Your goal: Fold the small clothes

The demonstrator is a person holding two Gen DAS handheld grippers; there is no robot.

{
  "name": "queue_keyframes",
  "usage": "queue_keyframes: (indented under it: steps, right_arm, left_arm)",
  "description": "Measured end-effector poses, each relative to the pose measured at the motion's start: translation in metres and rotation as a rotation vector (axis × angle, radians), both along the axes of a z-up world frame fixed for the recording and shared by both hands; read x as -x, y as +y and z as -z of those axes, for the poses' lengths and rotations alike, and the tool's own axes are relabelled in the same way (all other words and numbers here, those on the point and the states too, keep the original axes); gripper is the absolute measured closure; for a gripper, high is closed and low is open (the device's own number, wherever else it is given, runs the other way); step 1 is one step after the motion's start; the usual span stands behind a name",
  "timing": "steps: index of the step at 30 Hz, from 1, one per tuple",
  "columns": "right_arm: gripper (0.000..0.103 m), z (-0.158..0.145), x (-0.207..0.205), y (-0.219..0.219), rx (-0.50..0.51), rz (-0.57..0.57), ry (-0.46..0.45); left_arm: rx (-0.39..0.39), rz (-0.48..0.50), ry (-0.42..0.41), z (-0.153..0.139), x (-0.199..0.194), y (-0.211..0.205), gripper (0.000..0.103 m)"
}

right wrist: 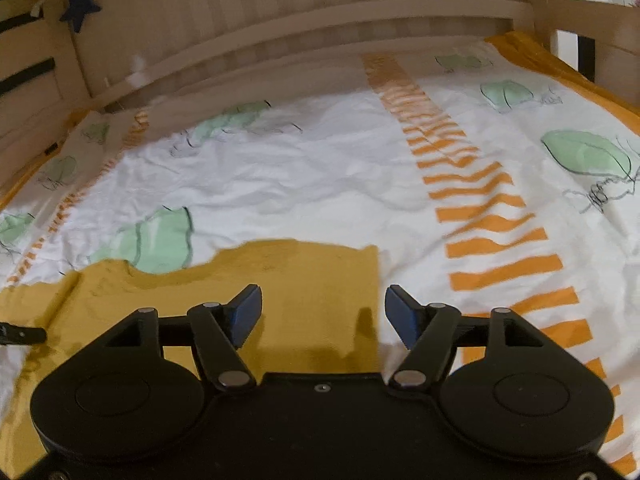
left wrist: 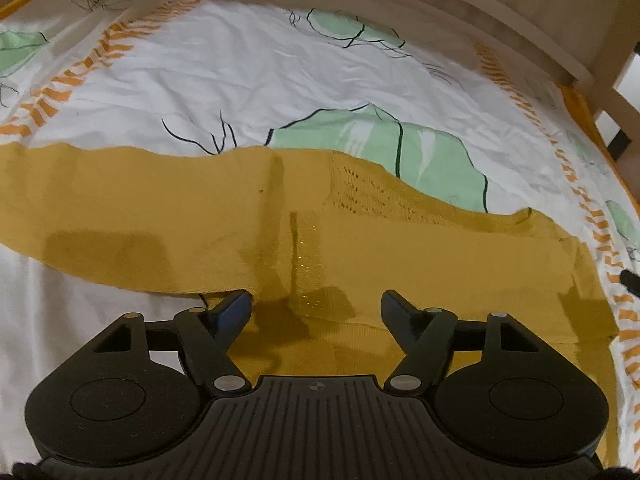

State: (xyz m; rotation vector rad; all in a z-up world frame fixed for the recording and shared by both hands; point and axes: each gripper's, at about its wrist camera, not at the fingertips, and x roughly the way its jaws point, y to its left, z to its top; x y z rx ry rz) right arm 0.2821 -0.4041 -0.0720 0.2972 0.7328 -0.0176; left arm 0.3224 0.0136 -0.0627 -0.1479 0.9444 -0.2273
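A mustard-yellow knitted garment (left wrist: 200, 216) lies spread flat on the bed cover, with a lacy openwork patch near its upper edge. My left gripper (left wrist: 316, 302) hovers low over the garment's near part, jaws open; fabric lies between them and the left fingertip (left wrist: 240, 304) meets a loose lower edge. In the right wrist view the same garment (right wrist: 304, 280) ends in a straight right edge. My right gripper (right wrist: 322, 294) stands open above that edge, with nothing pinched.
The garment rests on a white bed cover (right wrist: 312, 176) printed with green leaves and orange striped bands (right wrist: 480, 200). A pale wooden bed frame (right wrist: 280, 20) runs along the far side. A dark gripper tip (right wrist: 20, 334) shows at the left edge.
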Motion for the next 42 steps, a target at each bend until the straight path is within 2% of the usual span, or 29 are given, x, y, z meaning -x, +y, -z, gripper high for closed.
queue_keyframes:
  steps: [4, 7, 11, 16, 18, 20, 21, 22, 24, 27, 29, 33, 35, 42]
  right_arm:
    - [0.031, 0.005, -0.002, -0.009, 0.04, -0.008, 0.018]
    - [0.031, 0.007, -0.001, -0.016, 0.004, -0.004, 0.025]
    - [0.031, 0.012, -0.001, -0.026, -0.075, 0.021, 0.042]
    - [0.031, 0.016, -0.003, -0.025, -0.042, 0.017, 0.059]
    - [0.031, 0.017, -0.003, -0.028, -0.065, 0.019, 0.065]
    - [0.03, 0.018, -0.003, -0.03, -0.094, 0.025, 0.069]
    - [0.03, 0.018, -0.003, -0.031, -0.101, 0.026, 0.069]
    - [0.03, 0.019, -0.003, -0.031, -0.1, 0.025, 0.07]
    - [0.03, 0.019, -0.003, -0.031, -0.093, 0.026, 0.069]
    - [0.03, 0.019, -0.002, -0.031, -0.099, 0.027, 0.07]
    - [0.03, 0.019, -0.002, -0.031, -0.098, 0.027, 0.071]
    - [0.029, 0.018, -0.001, -0.034, -0.097, 0.035, 0.07]
    - [0.026, 0.019, -0.002, -0.035, -0.099, 0.044, 0.071]
    - [0.025, 0.026, -0.003, -0.037, -0.097, 0.058, 0.109]
  left_arm:
    - [0.006, 0.008, -0.007, 0.002, -0.003, -0.007, 0.032]
    - [0.016, 0.031, -0.008, 0.002, -0.005, -0.015, 0.032]
    - [-0.005, 0.035, 0.029, 0.01, -0.005, -0.021, 0.032]
    - [0.002, 0.033, 0.044, 0.018, -0.008, -0.022, 0.032]
    - [0.027, 0.024, 0.039, 0.021, -0.01, -0.019, 0.033]
    - [0.064, 0.013, 0.024, 0.022, -0.01, -0.017, 0.037]
    - [0.077, 0.002, 0.022, 0.022, -0.011, -0.016, 0.047]
    - [0.087, -0.015, 0.02, 0.022, -0.011, -0.015, 0.062]
    - [0.121, -0.039, 0.015, 0.021, -0.011, -0.011, 0.08]
    - [0.149, -0.065, 0.003, 0.018, -0.011, -0.006, 0.096]
    - [0.134, -0.08, -0.026, 0.013, -0.01, -0.003, 0.096]
    - [0.024, -0.112, -0.12, -0.005, -0.006, -0.001, 0.099]
    - [0.014, -0.124, -0.119, -0.007, -0.008, 0.0, 0.099]
    - [-0.028, -0.146, -0.068, 0.007, -0.012, 0.006, 0.098]
